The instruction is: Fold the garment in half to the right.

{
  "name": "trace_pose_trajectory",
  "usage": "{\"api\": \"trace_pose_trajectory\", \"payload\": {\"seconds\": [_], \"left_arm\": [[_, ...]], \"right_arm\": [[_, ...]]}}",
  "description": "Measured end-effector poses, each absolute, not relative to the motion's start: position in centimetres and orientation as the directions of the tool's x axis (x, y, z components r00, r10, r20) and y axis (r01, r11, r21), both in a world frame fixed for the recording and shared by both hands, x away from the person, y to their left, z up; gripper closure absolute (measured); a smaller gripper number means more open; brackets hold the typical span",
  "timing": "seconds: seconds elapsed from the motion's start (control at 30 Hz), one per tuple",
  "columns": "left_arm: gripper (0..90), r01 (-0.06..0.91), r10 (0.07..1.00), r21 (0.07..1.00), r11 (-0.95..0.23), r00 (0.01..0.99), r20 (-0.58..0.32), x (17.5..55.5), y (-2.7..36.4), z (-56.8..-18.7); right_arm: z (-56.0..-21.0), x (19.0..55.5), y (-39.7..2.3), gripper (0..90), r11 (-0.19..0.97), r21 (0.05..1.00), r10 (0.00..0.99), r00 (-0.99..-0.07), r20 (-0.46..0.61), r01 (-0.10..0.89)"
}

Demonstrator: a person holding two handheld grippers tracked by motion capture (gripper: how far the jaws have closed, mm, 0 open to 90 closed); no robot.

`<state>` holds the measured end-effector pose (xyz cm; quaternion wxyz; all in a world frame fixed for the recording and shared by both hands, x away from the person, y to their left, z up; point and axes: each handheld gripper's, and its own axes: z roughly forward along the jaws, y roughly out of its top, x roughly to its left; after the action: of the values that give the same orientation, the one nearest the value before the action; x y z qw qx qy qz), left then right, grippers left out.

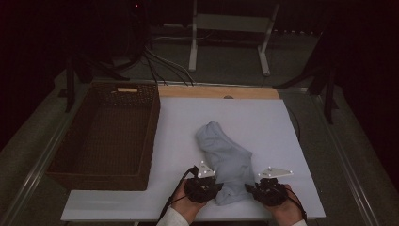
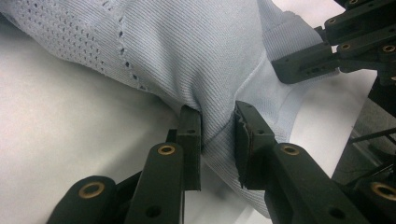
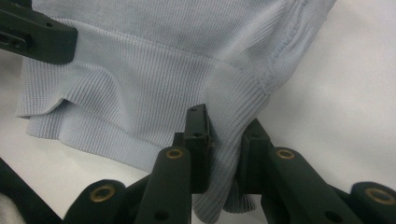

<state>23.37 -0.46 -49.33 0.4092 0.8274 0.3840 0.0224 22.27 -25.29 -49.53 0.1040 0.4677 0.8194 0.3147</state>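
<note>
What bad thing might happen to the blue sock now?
1. Both tongs, left and right, pinch only small folds of the light blue sock, so it might slip out when lifted.
2. The toe end hangs free and could catch on the wicker basket rim.

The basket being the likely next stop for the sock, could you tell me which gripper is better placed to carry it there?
Probably left: the left gripper pinches the sock on the basket side; the right gripper pinches its far edge.
</note>
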Motion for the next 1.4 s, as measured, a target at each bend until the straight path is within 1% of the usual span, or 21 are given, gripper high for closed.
{"api": "trace_pose_trajectory", "payload": {"seconds": [0.4, 0.7, 0.97, 1.0, 1.07, 1.1, 1.23, 1.4], "left_arm": [[74.8, 0.617, 0.656, 0.701, -0.359, 0.701, -0.281, 22.5, -0.3, -49.3], [74.9, 0.623, 0.652, 0.704, -0.341, 0.696, -0.300, 21.5, -0.7, -49.5], [73.6, 0.613, 0.623, 0.703, -0.360, 0.719, -0.307, 20.4, -1.3, -49.6], [71.4, 0.615, 0.619, 0.704, -0.355, 0.719, -0.316, 20.4, -1.2, -49.6], [62.9, 0.624, 0.618, 0.707, -0.334, 0.711, -0.336, 20.6, -0.8, -49.7], [58.3, 0.625, 0.622, 0.709, -0.328, 0.707, -0.336, 20.7, -0.6, -49.7], [46.2, 0.617, 0.636, 0.729, -0.297, 0.697, -0.331, 21.1, 0.4, -49.4], [36.8, 0.601, 0.666, 0.759, -0.251, 0.677, -0.315, 22.0, 1.6, -48.8]], "right_arm": [[-49.5, 21.8, -25.2, 77.8, 0.385, 0.617, 0.821, -0.560, 0.110, 0.686], [-49.4, 21.5, -25.5, 77.9, 0.387, 0.617, 0.821, -0.561, 0.108, 0.686], [-49.5, 21.0, -26.1, 78.0, 0.388, 0.612, 0.826, -0.555, 0.101, 0.689], [-49.5, 21.0, -26.2, 78.0, 0.386, 0.612, 0.826, -0.554, 0.103, 0.690], [-49.5, 21.0, -26.3, 78.0, 0.381, 0.614, 0.828, -0.551, 0.106, 0.691], [-49.5, 21.0, -26.4, 78.0, 0.379, 0.615, 0.829, -0.549, 0.106, 0.691], [-49.5, 21.0, -26.4, 78.0, 0.380, 0.613, 0.828, -0.550, 0.107, 0.692], [-49.4, 21.1, -26.5, 78.0, 0.378, 0.614, 0.832, -0.545, 0.103, 0.693]]}}
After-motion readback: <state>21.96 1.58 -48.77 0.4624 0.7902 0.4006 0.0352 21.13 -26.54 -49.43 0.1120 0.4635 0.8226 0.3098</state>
